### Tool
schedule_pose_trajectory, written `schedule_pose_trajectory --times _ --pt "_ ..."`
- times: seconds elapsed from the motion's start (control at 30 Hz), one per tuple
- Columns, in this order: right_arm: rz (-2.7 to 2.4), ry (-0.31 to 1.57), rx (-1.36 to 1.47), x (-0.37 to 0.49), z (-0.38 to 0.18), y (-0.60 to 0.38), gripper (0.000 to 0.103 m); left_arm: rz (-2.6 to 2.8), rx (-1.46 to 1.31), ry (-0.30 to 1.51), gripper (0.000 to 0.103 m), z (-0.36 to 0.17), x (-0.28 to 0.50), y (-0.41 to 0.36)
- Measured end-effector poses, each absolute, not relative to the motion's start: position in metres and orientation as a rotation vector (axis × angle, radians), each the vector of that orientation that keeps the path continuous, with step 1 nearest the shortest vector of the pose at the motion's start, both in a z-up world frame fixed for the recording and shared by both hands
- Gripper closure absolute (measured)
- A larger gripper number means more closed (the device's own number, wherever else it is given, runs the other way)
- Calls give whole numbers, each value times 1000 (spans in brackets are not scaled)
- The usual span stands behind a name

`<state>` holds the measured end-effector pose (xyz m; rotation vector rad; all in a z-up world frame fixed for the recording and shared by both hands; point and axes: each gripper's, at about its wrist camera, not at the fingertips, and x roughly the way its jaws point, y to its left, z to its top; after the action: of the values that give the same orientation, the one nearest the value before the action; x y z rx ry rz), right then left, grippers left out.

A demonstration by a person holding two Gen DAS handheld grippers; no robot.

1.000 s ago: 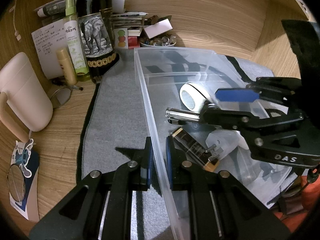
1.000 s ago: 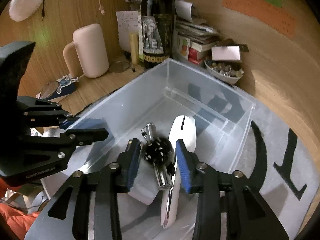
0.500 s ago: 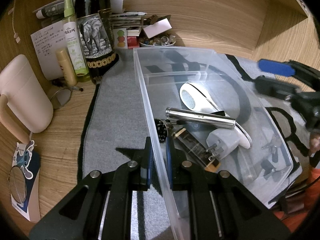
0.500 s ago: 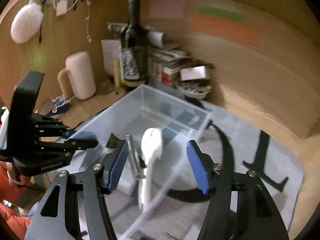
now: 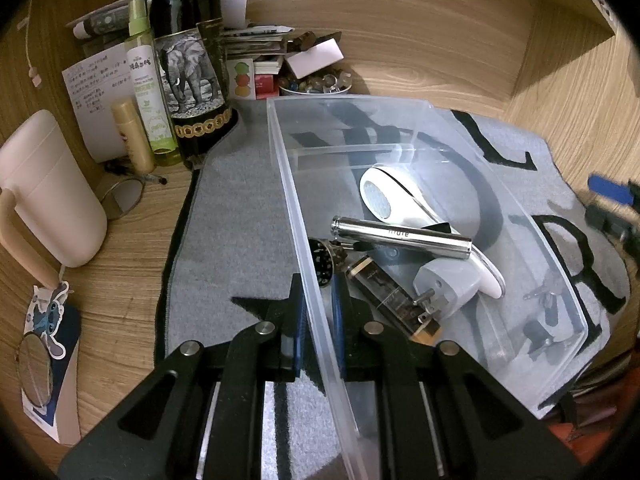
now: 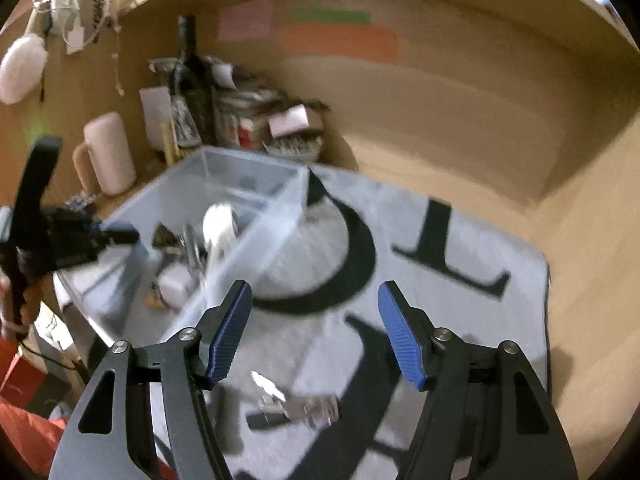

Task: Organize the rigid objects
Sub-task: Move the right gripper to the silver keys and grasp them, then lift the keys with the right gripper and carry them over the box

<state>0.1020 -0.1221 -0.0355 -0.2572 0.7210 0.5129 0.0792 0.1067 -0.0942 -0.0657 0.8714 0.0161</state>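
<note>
A clear plastic bin lies on a grey mat. My left gripper is shut on the bin's left wall. Inside lie a white handheld device, a silver cylinder, a white plug adapter, a dark rectangular bottle and a small black dotted piece. My right gripper is open and empty, above the mat to the right of the bin. Keys and a small black object lie blurred on the mat below it.
At the back left stand a wine bottle, a green spray bottle, a pink jug, stacked books and a bowl of small items. The grey mat covers the wooden desk, with wooden walls behind and to the right.
My right gripper let go of the silver cylinder with the dotted piece into the bin, opened wide, and pulled back up and to the right. My left gripper kept its hold on the bin wall.
</note>
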Motion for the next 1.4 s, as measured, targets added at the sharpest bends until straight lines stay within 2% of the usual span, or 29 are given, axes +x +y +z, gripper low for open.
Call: schedule_pose_trajectory --times 0.4,0.5,0.7,0.73,0.8,0.83,0.87,1.4 --pt "509 936 -214 84 -101 -136 40 17 -65 871 91 -94 79 106" --pt "508 950 -215 85 -109 -136 31 16 -65 872 91 -94 79 106" --pt "501 955 -184 98 -116 -142 30 16 -65 871 91 -94 79 106" --pt "504 951 -182 99 -116 -143 31 16 -65 871 91 -94 79 106" --pt "509 942 -183 98 -116 -143 36 17 -65 871 91 -94 79 106" --pt "508 938 -185 99 -115 -144 43 17 -64 871 91 -94 79 106" --pt "505 938 -180 99 -115 -144 44 16 -64 871 91 -94 79 106" --pt "498 847 -124 101 -85 -147 44 17 -63 871 91 -94 79 106"
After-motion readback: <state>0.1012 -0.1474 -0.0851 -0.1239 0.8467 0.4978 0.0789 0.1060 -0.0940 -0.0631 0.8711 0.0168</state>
